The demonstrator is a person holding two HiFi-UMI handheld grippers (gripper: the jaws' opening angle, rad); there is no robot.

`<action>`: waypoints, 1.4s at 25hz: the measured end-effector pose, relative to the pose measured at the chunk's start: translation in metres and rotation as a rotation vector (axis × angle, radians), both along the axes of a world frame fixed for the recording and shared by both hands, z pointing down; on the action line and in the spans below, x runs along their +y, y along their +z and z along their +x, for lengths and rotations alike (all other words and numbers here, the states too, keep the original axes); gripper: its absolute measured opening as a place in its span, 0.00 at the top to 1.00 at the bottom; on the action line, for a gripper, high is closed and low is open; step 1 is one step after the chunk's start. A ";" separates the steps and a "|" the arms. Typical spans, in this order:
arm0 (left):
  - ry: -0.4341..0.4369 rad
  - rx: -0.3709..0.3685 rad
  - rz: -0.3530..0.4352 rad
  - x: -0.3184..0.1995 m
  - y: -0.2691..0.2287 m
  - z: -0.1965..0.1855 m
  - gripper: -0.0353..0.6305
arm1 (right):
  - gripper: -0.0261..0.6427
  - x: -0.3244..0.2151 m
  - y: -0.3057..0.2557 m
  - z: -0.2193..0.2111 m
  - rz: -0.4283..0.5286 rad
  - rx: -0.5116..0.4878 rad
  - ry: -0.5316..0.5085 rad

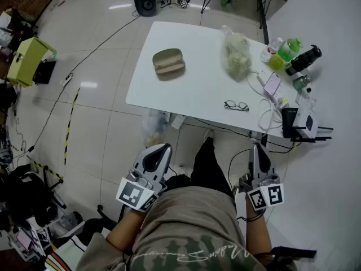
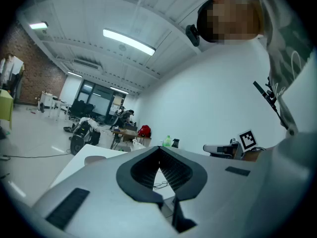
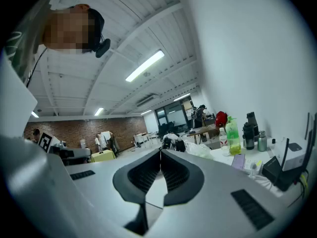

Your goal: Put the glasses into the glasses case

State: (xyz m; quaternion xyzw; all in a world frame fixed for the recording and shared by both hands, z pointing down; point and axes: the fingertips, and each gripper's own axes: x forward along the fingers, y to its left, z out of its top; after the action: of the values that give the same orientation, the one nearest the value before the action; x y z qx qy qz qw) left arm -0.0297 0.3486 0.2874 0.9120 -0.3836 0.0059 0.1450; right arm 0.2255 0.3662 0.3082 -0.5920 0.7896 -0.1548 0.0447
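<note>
An olive-tan glasses case (image 1: 168, 62) lies closed on the white table (image 1: 169, 95), toward its far left. Black-framed glasses (image 1: 236, 105) rest near the table's front edge, right of centre; through the left gripper's jaws they show faintly (image 2: 159, 184). My left gripper (image 1: 162, 149) and right gripper (image 1: 258, 148) are held low by the person's waist, short of the table, far from both objects. Both are shut with jaw tips meeting and nothing held, the left (image 2: 159, 149) and the right (image 3: 160, 151) alike.
A clear bag with pale contents (image 1: 236, 54) sits mid-table. At the right end are bottles (image 1: 287, 50), a phone (image 1: 272, 84), white cables (image 1: 268, 114) and a black box (image 1: 290, 119). A speaker (image 1: 145, 3) and floor cables lie beyond.
</note>
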 end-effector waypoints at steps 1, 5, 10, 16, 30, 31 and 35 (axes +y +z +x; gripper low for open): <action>-0.005 0.012 -0.014 -0.017 -0.002 0.009 0.94 | 0.94 -0.014 0.002 0.011 -0.004 0.001 0.001; -0.008 0.022 -0.029 -0.077 -0.009 0.056 0.94 | 0.94 -0.063 0.007 0.054 -0.024 0.013 -0.017; 0.021 -0.009 -0.001 -0.142 -0.021 0.121 0.94 | 0.94 -0.115 0.029 0.094 -0.090 0.064 -0.073; -0.012 -0.054 -0.020 -0.187 -0.010 0.164 0.94 | 0.94 -0.158 0.071 0.118 -0.193 0.117 -0.200; -0.158 -0.051 -0.033 -0.219 0.010 0.163 0.94 | 0.89 -0.195 0.155 0.088 -0.360 0.388 -0.593; -0.157 -0.050 -0.030 -0.221 0.011 0.164 0.94 | 0.86 -0.193 0.165 0.084 -0.386 0.416 -0.626; -0.147 0.027 -0.025 -0.234 0.011 0.169 0.94 | 0.82 -0.189 0.201 0.073 -0.485 0.484 -0.716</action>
State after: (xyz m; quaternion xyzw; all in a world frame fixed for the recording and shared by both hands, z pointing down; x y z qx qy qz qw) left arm 0.1391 0.1148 0.2986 0.8795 -0.4475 -0.0124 0.1616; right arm 0.2987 0.1772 0.5089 -0.2959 0.8725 -0.1978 -0.3347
